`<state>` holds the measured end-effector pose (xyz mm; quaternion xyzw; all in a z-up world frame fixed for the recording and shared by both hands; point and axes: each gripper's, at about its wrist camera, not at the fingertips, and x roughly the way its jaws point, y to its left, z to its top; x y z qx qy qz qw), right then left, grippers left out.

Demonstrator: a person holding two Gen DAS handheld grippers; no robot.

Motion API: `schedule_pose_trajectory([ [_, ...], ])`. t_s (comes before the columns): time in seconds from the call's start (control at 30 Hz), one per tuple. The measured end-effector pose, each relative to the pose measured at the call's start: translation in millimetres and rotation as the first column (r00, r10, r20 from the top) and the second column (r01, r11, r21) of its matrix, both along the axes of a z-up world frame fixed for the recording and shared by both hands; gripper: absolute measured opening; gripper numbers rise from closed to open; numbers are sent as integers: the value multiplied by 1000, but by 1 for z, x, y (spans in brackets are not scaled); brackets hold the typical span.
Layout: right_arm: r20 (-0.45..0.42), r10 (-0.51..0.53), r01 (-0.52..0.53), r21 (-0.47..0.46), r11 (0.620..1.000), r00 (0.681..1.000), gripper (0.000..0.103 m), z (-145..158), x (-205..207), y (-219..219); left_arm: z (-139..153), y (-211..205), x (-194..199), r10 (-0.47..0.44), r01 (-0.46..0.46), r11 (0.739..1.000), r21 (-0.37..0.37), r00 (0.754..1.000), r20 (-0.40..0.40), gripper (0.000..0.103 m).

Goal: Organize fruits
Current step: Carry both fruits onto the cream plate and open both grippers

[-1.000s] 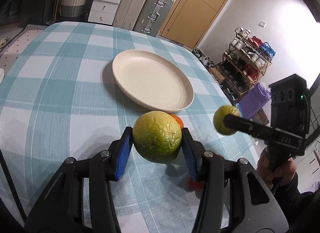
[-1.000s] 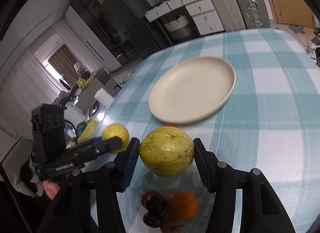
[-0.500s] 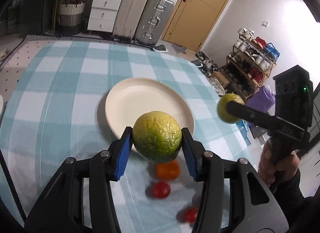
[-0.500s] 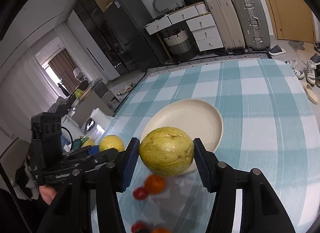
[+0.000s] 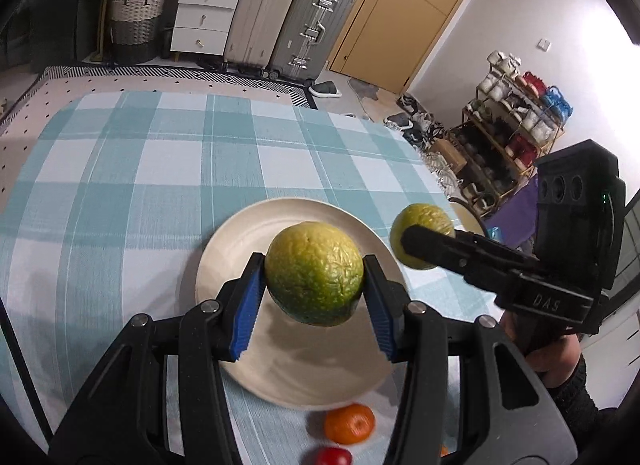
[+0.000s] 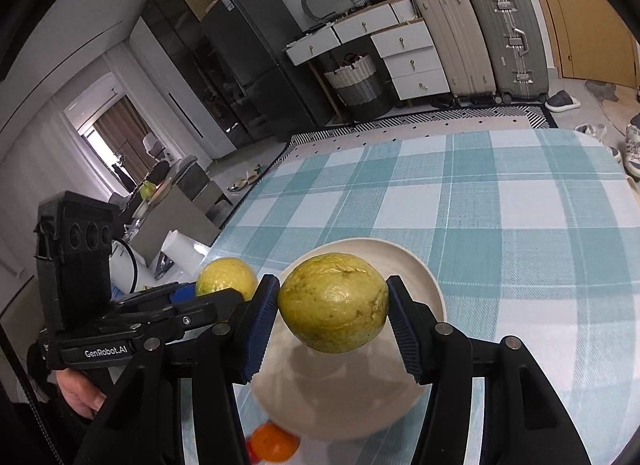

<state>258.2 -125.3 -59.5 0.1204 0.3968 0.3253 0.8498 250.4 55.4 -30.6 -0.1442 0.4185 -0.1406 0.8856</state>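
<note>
Left gripper (image 5: 314, 289): blue pads clamped on both sides of a green fruit (image 5: 314, 273), held in the air above the cream plate (image 5: 224, 261). Right gripper (image 6: 333, 315): pads closed against a yellow fruit (image 6: 333, 302), also held up over the plate, its shadow falling on the plate. Plate sits on a teal checked tablecloth (image 5: 132, 185). An orange (image 5: 349, 423) and a small red fruit (image 5: 332, 457) lie on the cloth just beside the plate's near rim.
</note>
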Motion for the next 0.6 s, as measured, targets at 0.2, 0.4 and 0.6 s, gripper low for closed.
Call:
schedule_pose_trajectory([
  [0.2,-62,5,-4,24,1000,998,55,-27,26,8,-27,0,31,-15,14,1000,-23,999,-42,45],
  [0.4,-91,17,-18,-11,1000,996,55,-53,36,15,-54,1,49,-17,15,1000,-26,998,-60,45],
  [0.6,-111,15,-15,2,1000,994,56,-67,42,16,-71,1,64,-13,10,999,-39,997,-80,46],
])
